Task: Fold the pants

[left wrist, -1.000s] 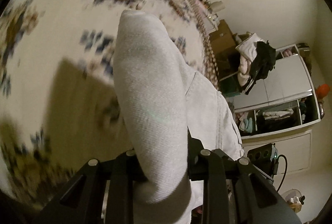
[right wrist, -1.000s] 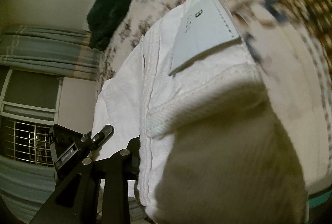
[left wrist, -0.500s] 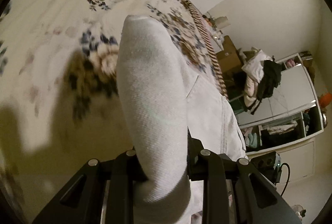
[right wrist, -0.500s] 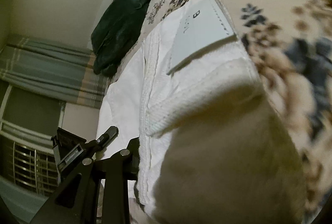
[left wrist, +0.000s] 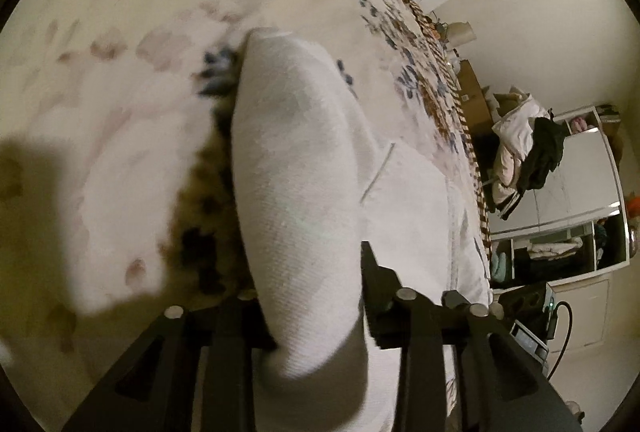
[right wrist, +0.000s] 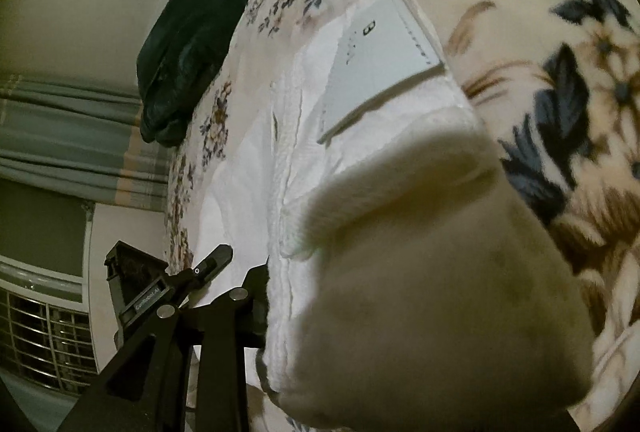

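Observation:
White pants (left wrist: 296, 168) lie on a floral bedspread (left wrist: 120, 32). My left gripper (left wrist: 316, 296) is shut on a thick fold of the pants, which bulges up between its jaws and hides the fingertips. In the right wrist view my right gripper (right wrist: 320, 312) is shut on another fold of the white pants (right wrist: 400, 252) near the waistband, where a grey label patch (right wrist: 380, 60) shows. The left gripper (right wrist: 160, 292) shows at the lower left of that view, beyond the cloth.
A dark green garment (right wrist: 192, 40) lies at the far end of the bed (right wrist: 580, 112). A white shelf unit (left wrist: 580, 192) with piled clothes (left wrist: 524, 152) stands beside the bed. Curtains (right wrist: 60, 136) and a radiator grille (right wrist: 40, 332) are on the other side.
Both grippers have moved forward over the bedspread and lower toward it, carrying the held folds of the pants. The grips have not changed.

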